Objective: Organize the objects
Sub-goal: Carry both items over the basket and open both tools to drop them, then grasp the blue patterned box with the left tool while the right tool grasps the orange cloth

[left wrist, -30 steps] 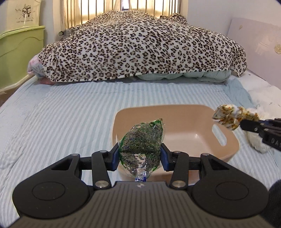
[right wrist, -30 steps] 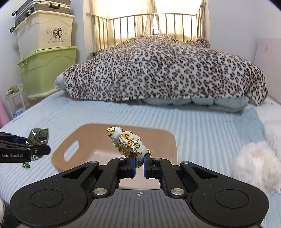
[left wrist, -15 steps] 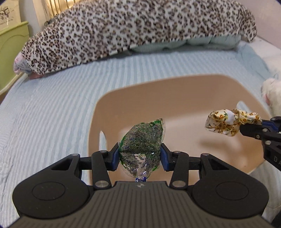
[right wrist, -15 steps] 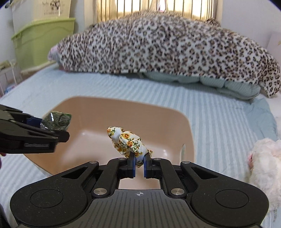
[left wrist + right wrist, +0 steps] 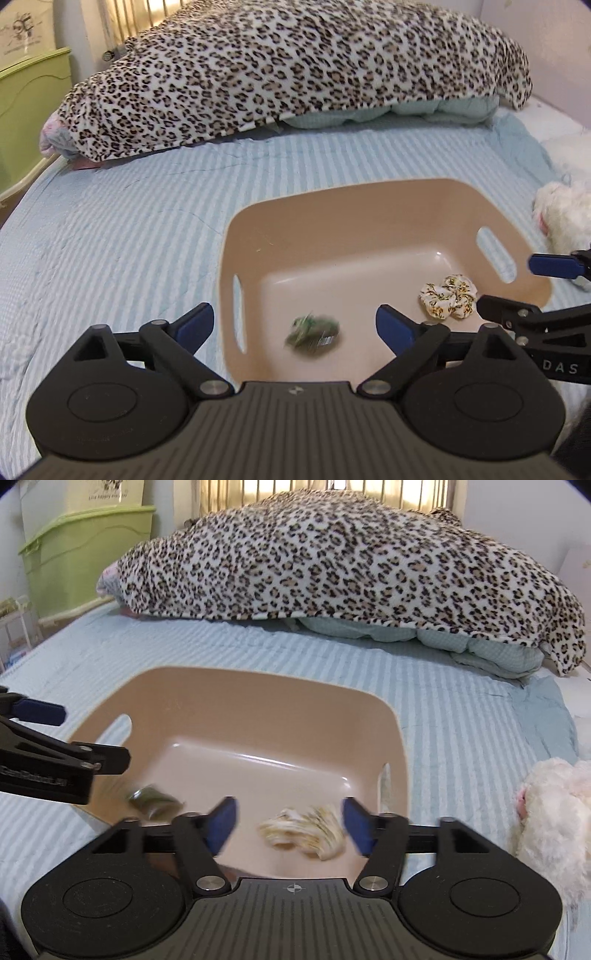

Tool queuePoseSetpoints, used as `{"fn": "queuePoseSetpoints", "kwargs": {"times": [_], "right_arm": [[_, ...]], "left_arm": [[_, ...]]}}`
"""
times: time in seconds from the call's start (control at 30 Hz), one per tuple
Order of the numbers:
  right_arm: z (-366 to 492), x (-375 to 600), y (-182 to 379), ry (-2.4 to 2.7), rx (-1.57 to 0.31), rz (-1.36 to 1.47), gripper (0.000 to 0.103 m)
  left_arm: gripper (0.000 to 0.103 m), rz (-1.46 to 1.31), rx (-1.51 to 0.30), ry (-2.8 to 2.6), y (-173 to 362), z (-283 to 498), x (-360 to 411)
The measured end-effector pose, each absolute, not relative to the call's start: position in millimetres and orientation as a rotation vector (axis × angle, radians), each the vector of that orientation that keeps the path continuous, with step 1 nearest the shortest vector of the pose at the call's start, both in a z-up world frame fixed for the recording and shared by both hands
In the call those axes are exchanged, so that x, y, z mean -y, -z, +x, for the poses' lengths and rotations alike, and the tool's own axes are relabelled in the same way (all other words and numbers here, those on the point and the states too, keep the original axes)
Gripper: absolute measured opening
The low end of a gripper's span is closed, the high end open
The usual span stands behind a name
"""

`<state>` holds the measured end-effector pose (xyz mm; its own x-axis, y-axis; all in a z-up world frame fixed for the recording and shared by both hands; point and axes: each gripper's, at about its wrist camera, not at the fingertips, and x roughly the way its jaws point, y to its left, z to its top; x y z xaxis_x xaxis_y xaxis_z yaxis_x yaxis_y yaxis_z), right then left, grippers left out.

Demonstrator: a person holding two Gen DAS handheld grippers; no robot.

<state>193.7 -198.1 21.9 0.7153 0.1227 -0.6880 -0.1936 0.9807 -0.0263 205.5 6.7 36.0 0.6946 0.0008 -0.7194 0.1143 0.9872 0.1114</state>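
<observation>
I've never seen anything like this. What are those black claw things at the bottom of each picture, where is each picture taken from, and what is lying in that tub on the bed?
There is no robot here. A person holds a two-finger pincer tool in each hand, and each tool carries a wide-angle camera looking forward along its fingers. One picture is from the left gripper, the other from the right gripper; each also shows the other tool at its side edge.

Both hover over a beige plastic tub with handle slots, standing on a blue-striped bed cover. In the tub are a small green packet and a floral fabric scrunchie; both look blurred.

Nothing is held: both pairs of jaws are opening, and no pad touches either item.

Behind lies a leopard-print blanket, and a white fluffy toy sits beside the tub.
</observation>
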Motion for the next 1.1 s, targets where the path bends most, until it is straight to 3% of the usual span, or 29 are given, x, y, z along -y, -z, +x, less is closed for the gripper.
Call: {"fn": "queuePoseSetpoints", "kwargs": {"times": [0.13,0.33,1.1], "right_arm": [[174,203,-32,-0.158,-0.741,-0.110,0.094],[143,207,-33,-0.173,-0.744,-0.094,0.100],[138,196,49,-0.225,-0.940,-0.028,0.100]], "left_arm": [[0.097,0.171,-0.792,0.049,-44,188,-14],[0.097,0.173,-0.798,0.053,-46,162,-25],[0.097,0.001,-1.013,0.066,47,173,-47]]}}
